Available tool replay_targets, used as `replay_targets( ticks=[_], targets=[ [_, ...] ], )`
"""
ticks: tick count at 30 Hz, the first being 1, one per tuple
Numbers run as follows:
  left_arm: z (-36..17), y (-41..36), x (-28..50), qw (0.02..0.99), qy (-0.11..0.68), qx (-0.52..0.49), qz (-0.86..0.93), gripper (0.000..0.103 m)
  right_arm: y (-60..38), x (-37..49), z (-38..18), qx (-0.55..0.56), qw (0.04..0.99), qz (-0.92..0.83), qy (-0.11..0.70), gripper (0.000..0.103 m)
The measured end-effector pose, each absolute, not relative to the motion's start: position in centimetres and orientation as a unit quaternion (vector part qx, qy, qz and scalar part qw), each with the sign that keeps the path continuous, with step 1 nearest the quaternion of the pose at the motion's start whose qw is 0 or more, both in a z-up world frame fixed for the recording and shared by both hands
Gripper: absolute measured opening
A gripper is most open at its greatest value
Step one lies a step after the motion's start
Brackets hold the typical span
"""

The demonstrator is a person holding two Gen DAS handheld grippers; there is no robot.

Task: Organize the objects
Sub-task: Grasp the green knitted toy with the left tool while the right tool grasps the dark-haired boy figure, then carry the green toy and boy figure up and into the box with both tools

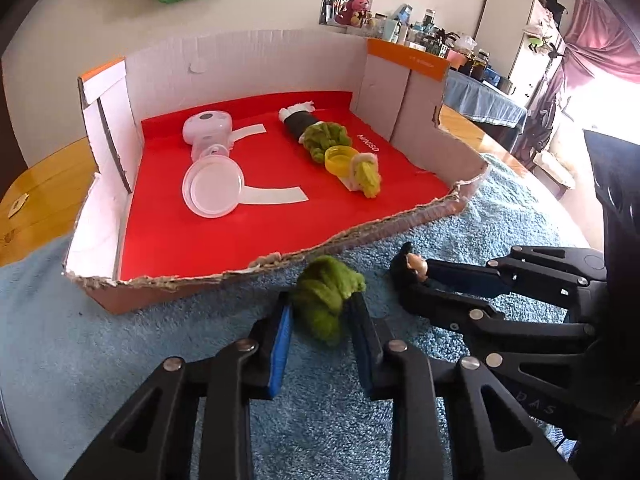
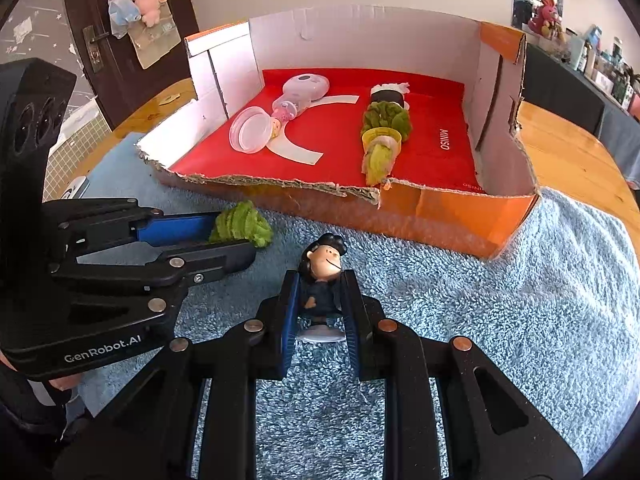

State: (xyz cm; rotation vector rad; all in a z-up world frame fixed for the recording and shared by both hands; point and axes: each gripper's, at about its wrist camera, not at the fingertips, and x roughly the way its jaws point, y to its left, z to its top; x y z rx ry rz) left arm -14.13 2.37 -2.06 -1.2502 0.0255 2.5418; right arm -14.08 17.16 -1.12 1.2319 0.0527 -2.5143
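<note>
A fuzzy green plush piece [image 1: 326,288] lies on the blue towel [image 1: 100,360], just in front of the torn front edge of the cardboard box [image 1: 256,44]. My left gripper [image 1: 322,304] is shut on it, both blue pads pressing its sides; the right wrist view shows the same grip [image 2: 234,236] on the plush [image 2: 244,222]. To its right, my right gripper [image 2: 320,284] is shut on a small dark-haired figurine [image 2: 322,258] in a navy outfit, upright on its white base. The left wrist view shows that gripper [image 1: 404,280] and the figurine [image 1: 418,266] side-on.
The red-floored box holds a white-pink toy with a clear dome [image 1: 208,152] on the left. A row of plush pieces with a yellow cap [image 1: 336,158] lies on its right. The wooden table [image 2: 568,152] extends beyond the towel. A cluttered shelf [image 1: 424,32] stands behind.
</note>
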Motion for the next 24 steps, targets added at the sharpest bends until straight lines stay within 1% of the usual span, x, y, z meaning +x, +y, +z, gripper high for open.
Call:
replay_targets(
  ticks=[24],
  targets=[
    [-0.9,-0.1,-9.5,0.147,-0.045,-0.424,0.892,0.028,17.2,-10.7,1.0,0.408,0.2,-0.891,-0.014,0.02]
  ],
)
